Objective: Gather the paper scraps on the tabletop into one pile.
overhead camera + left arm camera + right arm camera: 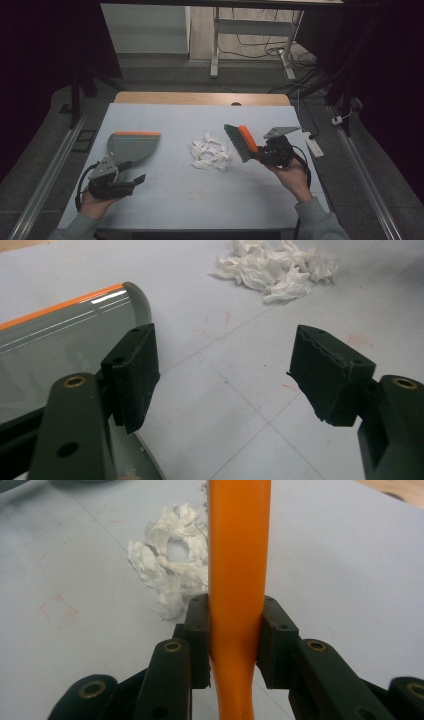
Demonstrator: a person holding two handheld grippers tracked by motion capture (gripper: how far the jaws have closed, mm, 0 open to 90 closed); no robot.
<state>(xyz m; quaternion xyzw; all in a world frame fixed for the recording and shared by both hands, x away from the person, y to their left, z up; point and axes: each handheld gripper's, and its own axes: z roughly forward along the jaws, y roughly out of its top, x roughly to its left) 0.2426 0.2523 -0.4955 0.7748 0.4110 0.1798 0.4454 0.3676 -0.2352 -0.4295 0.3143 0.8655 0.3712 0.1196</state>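
The hand brush point(241, 142) is clamped by its orange handle point(239, 580) in our right gripper point(267, 152): in the right gripper view the two black pads point(200, 640) press flat against either side of the handle, which runs straight up between them. In the high view the brush slants up and to the left from the gripper, its dark bristles point(235, 144) facing left, toward the pile of crumpled white tissue point(211, 151). The lowest bristles come right up to the right edge of the pile; we cannot tell whether they touch it. The hand point(292, 175) holding this gripper comes in from the near right, with a grey sleeve at the table's near edge.

Our left gripper point(135, 181) has its jaws spread wide with nothing between them. In the left gripper view the bare pads point(132, 375) stand well apart over the pale table point(235, 405). Just beside the left pad lies the grey dustpan point(131, 145), its orange lip point(137, 133) on the far side. In the high view the dustpan sits on the left part of the table, just beyond the left gripper. We cannot tell whether the gripper touches it. The tissue pile rests near the middle of the table, between dustpan and brush, well apart from the dustpan.

Beyond the table's far edge stands a white desk frame point(216, 45) with cables on the floor. A white power strip point(313, 143) lies off the table's right edge.
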